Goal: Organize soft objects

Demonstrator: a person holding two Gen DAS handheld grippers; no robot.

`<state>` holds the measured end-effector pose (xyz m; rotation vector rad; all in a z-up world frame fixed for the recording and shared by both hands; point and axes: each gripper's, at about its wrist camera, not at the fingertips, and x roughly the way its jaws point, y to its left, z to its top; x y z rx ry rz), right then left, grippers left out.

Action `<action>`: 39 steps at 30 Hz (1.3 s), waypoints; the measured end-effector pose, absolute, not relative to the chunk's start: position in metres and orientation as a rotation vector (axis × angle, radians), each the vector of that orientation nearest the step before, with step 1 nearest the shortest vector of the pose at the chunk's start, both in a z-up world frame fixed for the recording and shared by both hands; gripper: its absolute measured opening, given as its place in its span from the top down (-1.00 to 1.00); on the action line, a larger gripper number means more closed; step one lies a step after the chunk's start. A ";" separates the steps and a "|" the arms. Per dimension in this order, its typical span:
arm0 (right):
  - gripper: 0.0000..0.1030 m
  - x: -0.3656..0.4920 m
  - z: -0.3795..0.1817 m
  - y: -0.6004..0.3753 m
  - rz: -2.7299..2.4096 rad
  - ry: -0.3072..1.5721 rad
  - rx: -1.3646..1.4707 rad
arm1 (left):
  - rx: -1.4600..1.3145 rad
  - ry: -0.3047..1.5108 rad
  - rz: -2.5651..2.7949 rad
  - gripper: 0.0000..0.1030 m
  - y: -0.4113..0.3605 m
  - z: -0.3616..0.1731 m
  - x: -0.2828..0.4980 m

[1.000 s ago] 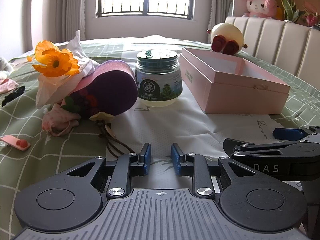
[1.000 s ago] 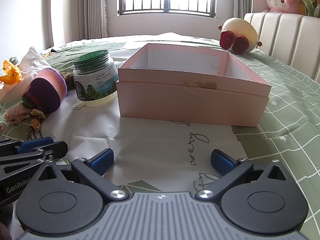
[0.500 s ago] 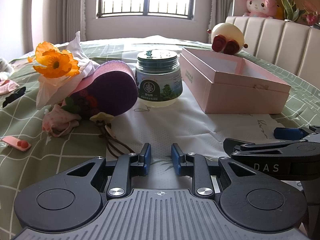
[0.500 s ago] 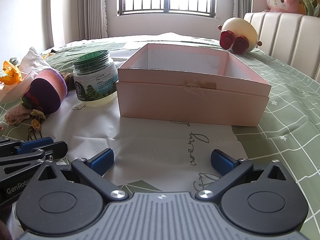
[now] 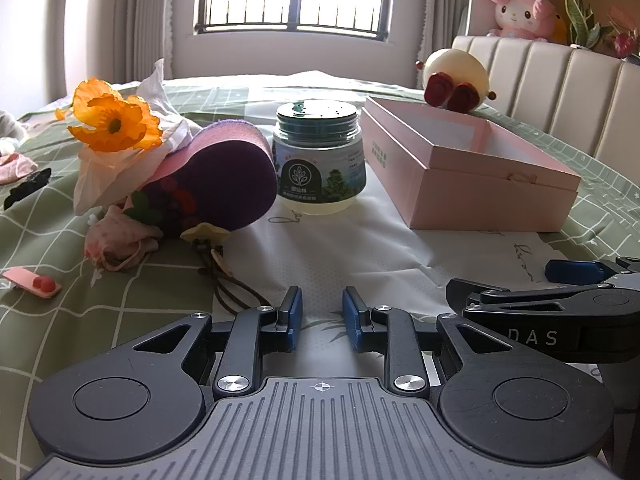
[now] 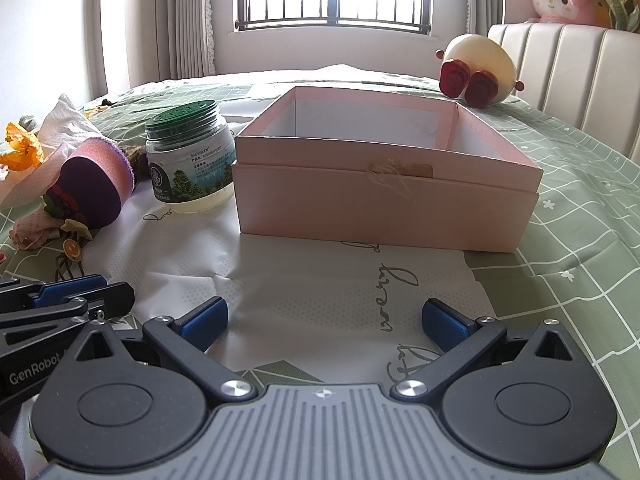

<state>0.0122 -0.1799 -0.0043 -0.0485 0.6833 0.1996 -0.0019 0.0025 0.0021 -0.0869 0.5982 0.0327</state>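
A purple and pink plush pouch (image 5: 216, 184) (image 6: 94, 188) lies on the green bedspread, left of a green-lidded jar (image 5: 320, 158) (image 6: 188, 156). An orange fabric flower (image 5: 112, 120) and white tissue (image 5: 168, 120) sit behind it, and a small pink cloth (image 5: 120, 240) lies in front. An open pink box (image 6: 384, 184) (image 5: 468, 168) stands to the right, with nothing seen inside. My left gripper (image 5: 322, 318) hovers low over white paper, jaws a little apart, nothing between them. My right gripper (image 6: 324, 320) is wide open and holds nothing, in front of the box.
A cream round plush with red feet (image 6: 476, 68) rests behind the box. A pink plush toy (image 5: 520, 12) sits on the padded headboard (image 5: 560, 80). A pink hair clip (image 5: 34, 282) and a black item (image 5: 26, 190) lie at far left. White printed paper (image 6: 320, 292) covers the bed under the grippers.
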 end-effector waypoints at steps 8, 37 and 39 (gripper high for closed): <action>-1.00 0.012 -0.004 -0.182 0.200 0.689 -0.047 | -0.084 0.598 0.039 0.47 0.003 0.001 -0.003; -1.00 0.015 -0.008 -0.178 0.200 0.694 -0.043 | -0.061 0.599 0.046 0.46 -0.002 0.001 -0.001; -1.00 0.016 -0.007 -0.179 0.203 0.699 -0.036 | -0.075 0.600 0.043 0.47 -0.002 0.002 -0.001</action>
